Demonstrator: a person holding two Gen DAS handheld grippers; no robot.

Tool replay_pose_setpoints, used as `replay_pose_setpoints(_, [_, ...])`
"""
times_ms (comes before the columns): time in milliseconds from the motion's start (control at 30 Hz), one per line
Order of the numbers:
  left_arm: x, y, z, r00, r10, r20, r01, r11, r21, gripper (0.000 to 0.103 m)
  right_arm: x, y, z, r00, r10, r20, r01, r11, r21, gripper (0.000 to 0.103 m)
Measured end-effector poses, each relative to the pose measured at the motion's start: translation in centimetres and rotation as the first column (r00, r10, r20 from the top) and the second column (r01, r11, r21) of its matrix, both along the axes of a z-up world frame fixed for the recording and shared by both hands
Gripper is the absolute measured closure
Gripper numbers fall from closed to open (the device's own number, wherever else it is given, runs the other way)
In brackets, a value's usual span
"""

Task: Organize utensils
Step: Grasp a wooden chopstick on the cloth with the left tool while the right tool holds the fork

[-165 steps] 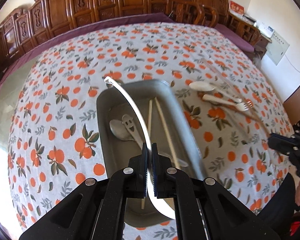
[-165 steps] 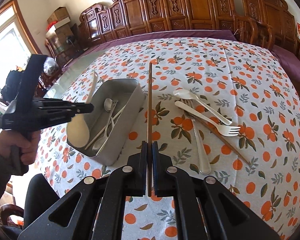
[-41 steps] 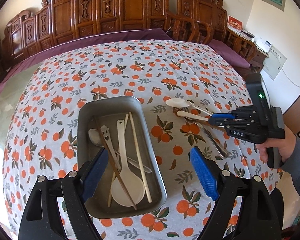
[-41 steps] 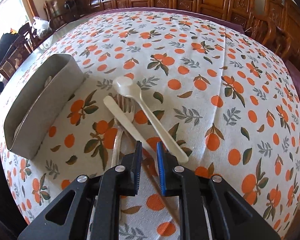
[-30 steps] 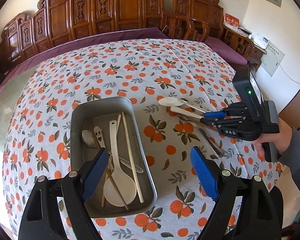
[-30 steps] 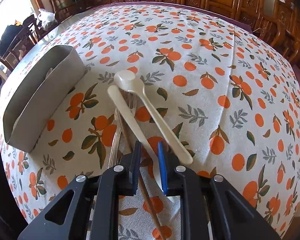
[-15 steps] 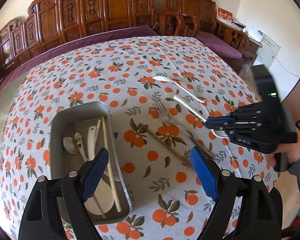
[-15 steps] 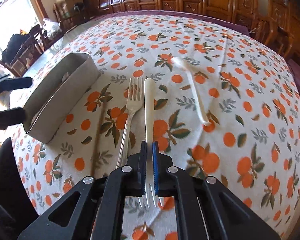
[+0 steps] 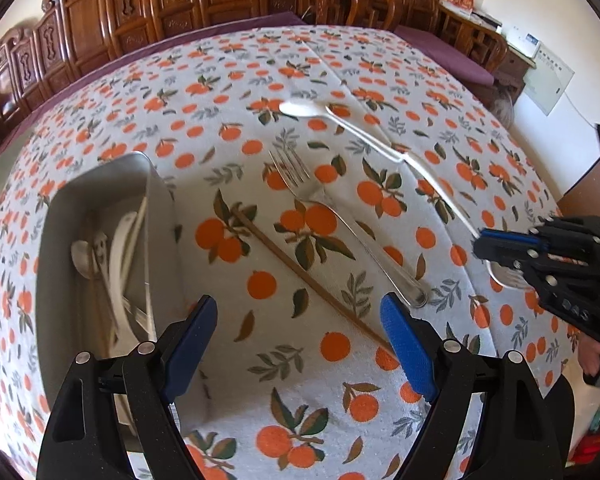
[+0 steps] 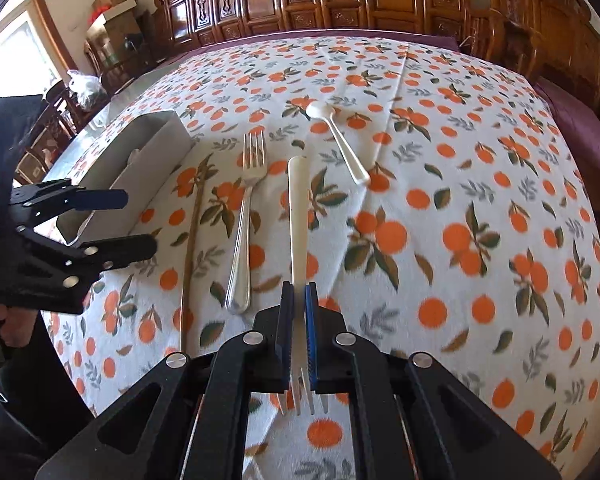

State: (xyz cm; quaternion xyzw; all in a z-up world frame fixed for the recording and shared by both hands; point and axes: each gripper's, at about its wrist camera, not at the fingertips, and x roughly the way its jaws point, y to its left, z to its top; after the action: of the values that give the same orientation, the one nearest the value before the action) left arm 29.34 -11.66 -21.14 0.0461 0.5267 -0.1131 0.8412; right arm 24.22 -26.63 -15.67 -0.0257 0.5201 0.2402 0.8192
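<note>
Right wrist: fingers (image 10: pixel 285 332) pinch white fork (image 10: pixel 298 216) — left gripper (image 9: pixel 296 344) (empty) spread wide.

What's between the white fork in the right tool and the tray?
The left tool, open, hangs beside the tray, partly across the fork's path. The metal fork and chopstick lie flat on the cloth below.

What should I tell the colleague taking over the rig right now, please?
Right gripper: shut on the white plastic fork, lifted above the cloth.
Left gripper: open, empty, beside the metal tray.
Done: the tray holds several spoons and chopsticks.
Left on the tablecloth: metal fork, brown chopstick, white spoon.
Next: probably carry the held fork to the tray, then fetch the rest.
</note>
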Motion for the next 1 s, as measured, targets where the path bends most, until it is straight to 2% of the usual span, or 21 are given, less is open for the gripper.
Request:
replay_pose_setpoints(333, [0.7, -1.6, -2.2, 0.999, 0.031, -0.042, -0.031, 0.999, 0.009, 0.023, -2.0, -0.8, 0.1, 1.000, -0.025, -0.003, 0.025, 1.000, 0.018, 0.096])
replay_pose_setpoints(667, [1.1, -2.6, -3.8, 0.997, 0.043, -0.071, -0.040, 0.998, 0.046, 0.043, -2.9, -1.0, 0.0, 0.999, -0.050, -0.012, 0.051, 0.998, 0.039, 0.096])
replay_pose_setpoints(767, [0.8, -2.5, -3.6, 0.997, 0.033, -0.072, -0.028, 0.998, 0.063, 0.058, -3.1, -0.8, 0.0, 0.999, -0.050, -0.013, 0.050, 0.998, 0.041, 0.096])
replay_pose_setpoints(933, [0.3, -1.4, -3.4, 0.995, 0.025, -0.098, -0.020, 0.998, 0.054, 0.090, -3.5, -0.2, 0.2, 0.999, -0.046, -0.012, 0.047, 0.998, 0.048, 0.096])
replay_pose_setpoints(1000, [0.1, -0.7, -3.4, 0.993, 0.027, -0.114, -0.023, 0.999, 0.030, 0.094, -3.7, 0.1, 0.3, 0.999, -0.046, -0.013, 0.047, 0.998, 0.050, 0.096])
